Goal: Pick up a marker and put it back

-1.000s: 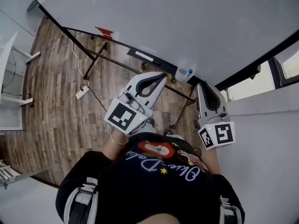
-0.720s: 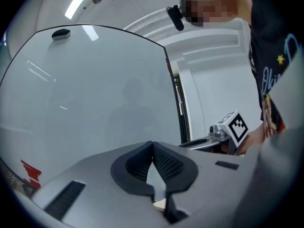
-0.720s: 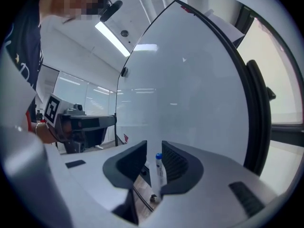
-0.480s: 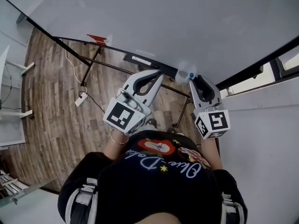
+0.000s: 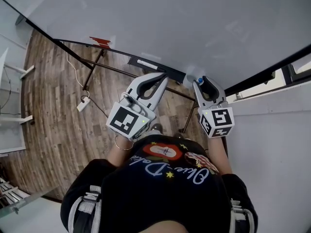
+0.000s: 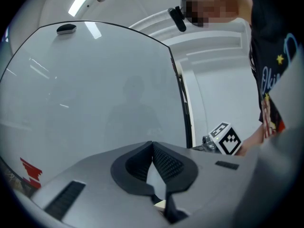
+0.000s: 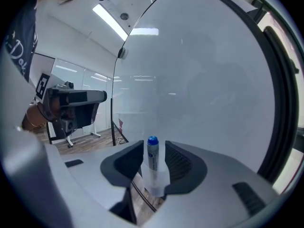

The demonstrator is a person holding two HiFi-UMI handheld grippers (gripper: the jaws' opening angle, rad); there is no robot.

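A marker with a blue cap (image 7: 152, 156) stands upright in a clear holder (image 7: 155, 183) at the lower edge of the whiteboard (image 7: 204, 80). My right gripper (image 7: 153, 161) straddles it. Its jaws have just been opening, and the marker stands between the pads with a gap on each side. In the head view the blue cap (image 5: 198, 79) shows between the right gripper's (image 5: 201, 81) jaws. My left gripper (image 5: 164, 77) hangs to the marker's left, shut and holding nothing; its tips meet in front of the whiteboard (image 6: 95, 94) in the left gripper view (image 6: 152, 146).
A black tray with a white bar (image 5: 147, 62) runs along the whiteboard's lower edge, with a red tag (image 5: 100, 41) further left. Stand legs and a power strip (image 5: 83, 103) lie on the wood floor. A white wall (image 5: 272, 144) closes the right side.
The right gripper has come down and toward the holder, its jaws have spread, and they now stand on either side of the marker. The left gripper has drifted slightly.
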